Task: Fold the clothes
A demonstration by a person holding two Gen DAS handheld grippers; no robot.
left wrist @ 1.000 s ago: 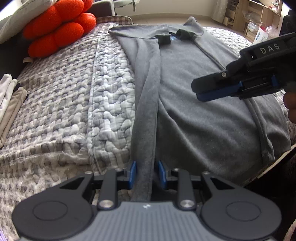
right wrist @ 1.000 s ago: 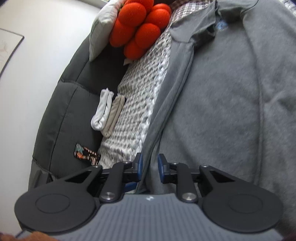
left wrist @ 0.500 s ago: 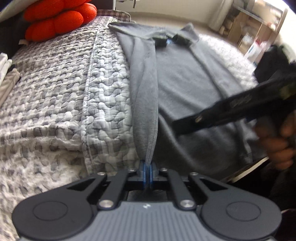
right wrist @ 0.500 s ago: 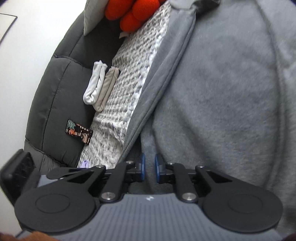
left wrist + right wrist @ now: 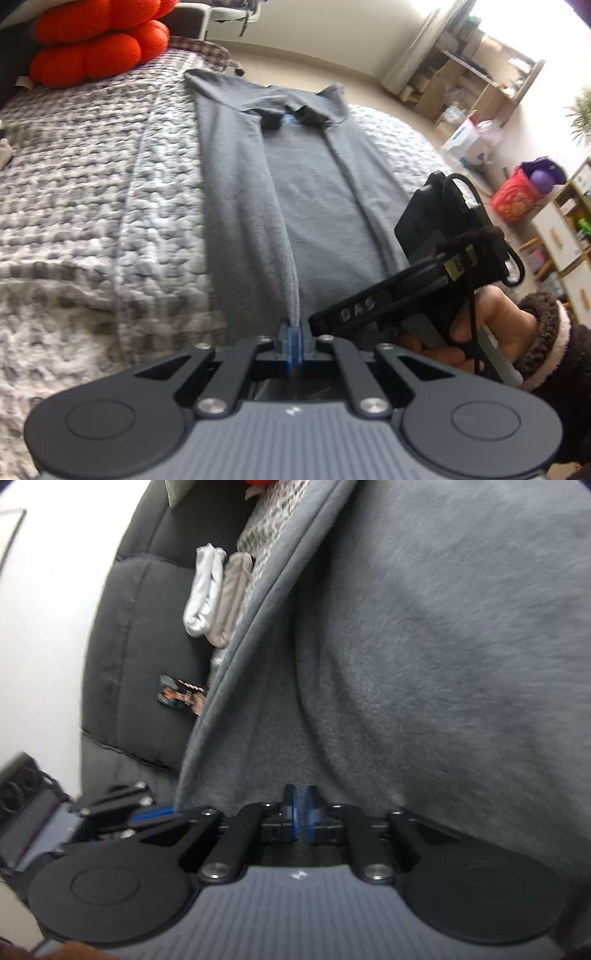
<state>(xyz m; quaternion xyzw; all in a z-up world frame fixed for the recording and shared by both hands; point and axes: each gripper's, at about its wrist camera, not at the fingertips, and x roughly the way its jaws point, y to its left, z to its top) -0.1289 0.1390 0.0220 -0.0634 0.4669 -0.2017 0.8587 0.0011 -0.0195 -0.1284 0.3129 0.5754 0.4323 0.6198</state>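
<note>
The left gripper (image 5: pixel 293 341) pinches the near hem of the long grey knit shirt (image 5: pixel 306 192) between its closed blue pads. The shirt stretches straight ahead of it across the grey-and-white quilted cover (image 5: pixel 103 206), both sides folded inward, collar at the far end. To its right, touching the same hem, the right gripper (image 5: pixel 303 818) is clamped on that fabric. Far ahead to the left lies a red lobed plush cushion (image 5: pixel 96 40).
</note>
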